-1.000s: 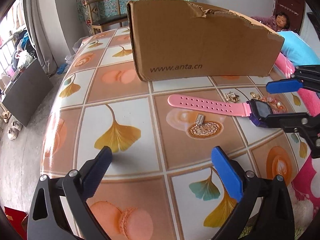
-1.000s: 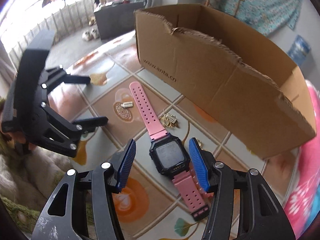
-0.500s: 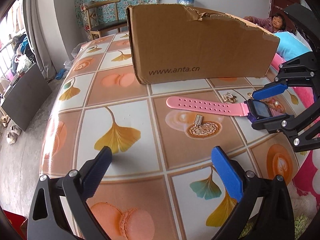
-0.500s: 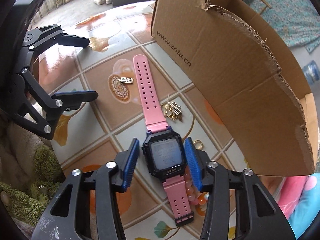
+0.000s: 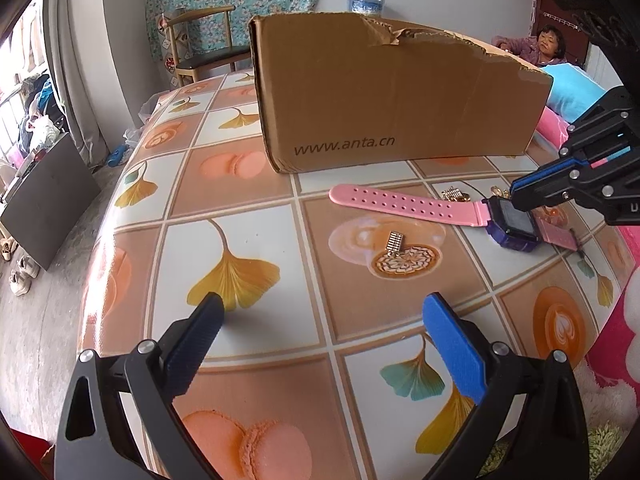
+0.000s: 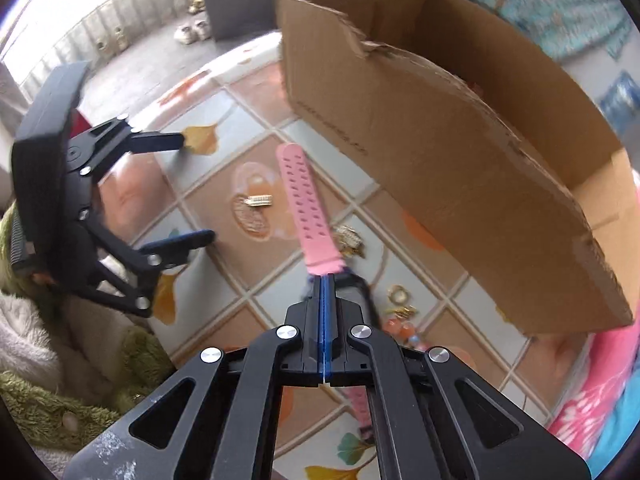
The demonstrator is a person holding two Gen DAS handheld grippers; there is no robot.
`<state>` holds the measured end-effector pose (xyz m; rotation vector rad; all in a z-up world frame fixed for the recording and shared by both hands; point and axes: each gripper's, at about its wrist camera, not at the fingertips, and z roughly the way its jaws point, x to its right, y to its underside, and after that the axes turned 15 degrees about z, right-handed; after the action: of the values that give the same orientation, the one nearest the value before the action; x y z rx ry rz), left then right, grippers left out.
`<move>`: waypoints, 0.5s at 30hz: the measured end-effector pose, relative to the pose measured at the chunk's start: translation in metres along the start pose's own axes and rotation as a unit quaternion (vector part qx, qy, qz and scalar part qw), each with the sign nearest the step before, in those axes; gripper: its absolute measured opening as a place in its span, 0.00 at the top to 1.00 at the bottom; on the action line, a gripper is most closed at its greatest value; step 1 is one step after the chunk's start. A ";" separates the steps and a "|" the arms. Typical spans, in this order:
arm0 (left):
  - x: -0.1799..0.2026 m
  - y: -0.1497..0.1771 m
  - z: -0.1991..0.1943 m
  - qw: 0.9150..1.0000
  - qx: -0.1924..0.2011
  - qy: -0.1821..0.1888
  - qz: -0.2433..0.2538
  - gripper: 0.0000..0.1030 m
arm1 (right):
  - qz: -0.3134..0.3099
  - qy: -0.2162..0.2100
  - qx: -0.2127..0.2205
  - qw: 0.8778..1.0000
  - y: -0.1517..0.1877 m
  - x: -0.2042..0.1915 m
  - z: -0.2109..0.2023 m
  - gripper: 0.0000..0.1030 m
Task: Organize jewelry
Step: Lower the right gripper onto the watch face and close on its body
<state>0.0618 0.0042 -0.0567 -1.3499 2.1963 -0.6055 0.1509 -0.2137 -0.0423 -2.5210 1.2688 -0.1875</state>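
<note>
Right hand-held gripper [image 6: 324,280] pinched completely shut above the watch's dark case, blue pads meeting with nothing seen between them.

Left hand-held gripper [image 5: 320,320] hangs spread wide over the near worktop [image 5: 256,216], holding nothing. At the far side stands the open cardboard box [image 5: 396,92], its torn rim upward. Just in front of it lies the pink watch [image 5: 404,203], strap running left, case at the right under the right tool. Beads [image 6: 400,330] rest right of the case, a gold charm [image 5: 456,194] beside the strap, a small gold abacus pendant [image 5: 394,242] nearer, and a ring [image 6: 397,293].
</note>
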 end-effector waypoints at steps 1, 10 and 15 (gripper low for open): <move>0.000 0.000 0.000 1.000 0.000 0.000 0.000 0.05 | 0.008 -0.002 -0.003 1.000 0.000 0.002 0.002 0.97; 0.001 0.001 -0.001 1.000 0.001 -0.001 0.000 0.05 | -0.032 0.012 0.007 0.999 0.013 -0.018 0.006 0.55; 0.002 0.001 -0.001 1.000 0.001 -0.001 0.001 0.05 | -0.041 0.029 -0.008 0.999 0.005 -0.011 0.028 0.55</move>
<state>0.0601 0.0031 -0.0570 -1.3468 2.1954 -0.6053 0.1471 -0.2019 -0.0700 -2.6009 1.1919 -0.2728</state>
